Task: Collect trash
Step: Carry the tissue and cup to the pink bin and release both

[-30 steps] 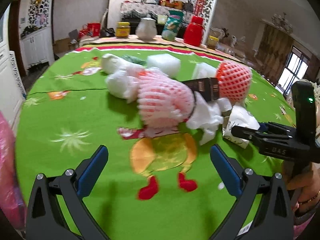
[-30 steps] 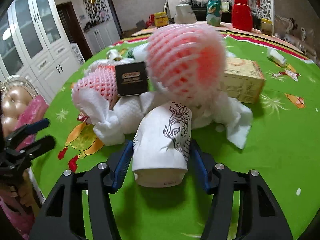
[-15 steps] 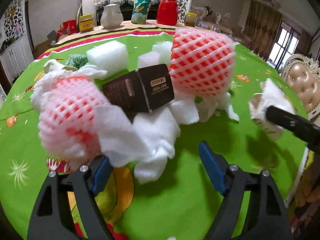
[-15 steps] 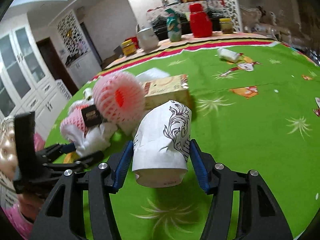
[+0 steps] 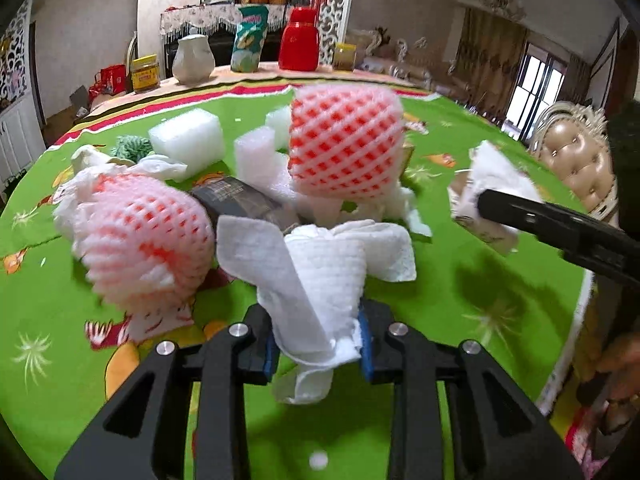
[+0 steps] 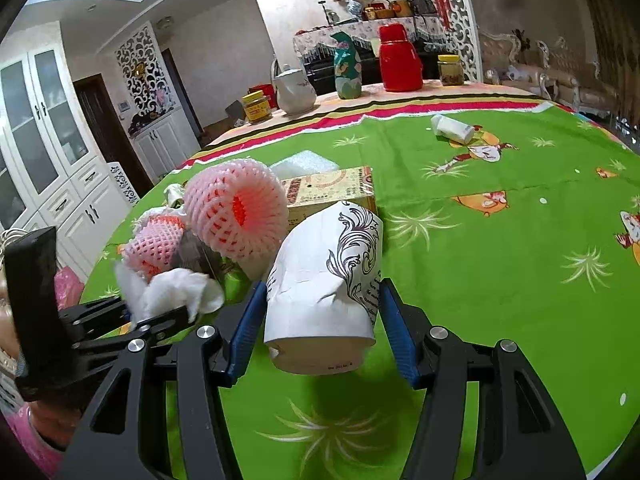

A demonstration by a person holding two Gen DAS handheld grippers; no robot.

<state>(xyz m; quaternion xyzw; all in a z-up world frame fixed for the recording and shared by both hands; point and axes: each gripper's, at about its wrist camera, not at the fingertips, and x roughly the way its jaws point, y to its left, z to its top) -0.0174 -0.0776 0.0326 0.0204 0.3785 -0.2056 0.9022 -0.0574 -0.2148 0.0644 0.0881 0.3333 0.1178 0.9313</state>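
A big table with a bright green cloth (image 5: 460, 292) with cartoon pictures fills the room, and white cupboards (image 6: 48, 152) stand at 9 o'clock in the right wrist view.

The trash sits in a pile on the cloth. A crumpled white paper towel (image 5: 320, 276) is right in the middle of the left wrist view. The left claw (image 5: 318, 344) has just been closing and now pinches this towel between its blue pads.

Just past the towel, at 12 o'clock, lies a dark little box (image 5: 244, 200). A pink and red foam fruit net (image 5: 140, 240) touches the box at 9 o'clock. A second, rounder foam fruit net (image 5: 344, 140) stands at 1 o'clock. White foam blocks (image 5: 188, 140) lie behind them at 11 o'clock, near a green knitted ball (image 5: 132, 146).

The right claw (image 6: 320, 316) squeezes a squashed white paper cup with black swirls (image 6: 324, 280) and holds it above the cloth. Behind the cup, at 12 o'clock, is a yellow cardboard box (image 6: 332, 188). A small white bottle (image 6: 452, 128) lies alone at 1 o'clock, well apart from the pile.

At the far edge stand a red flask (image 5: 300, 40), a white jug (image 5: 192, 60) and a green snack bag (image 5: 248, 40).
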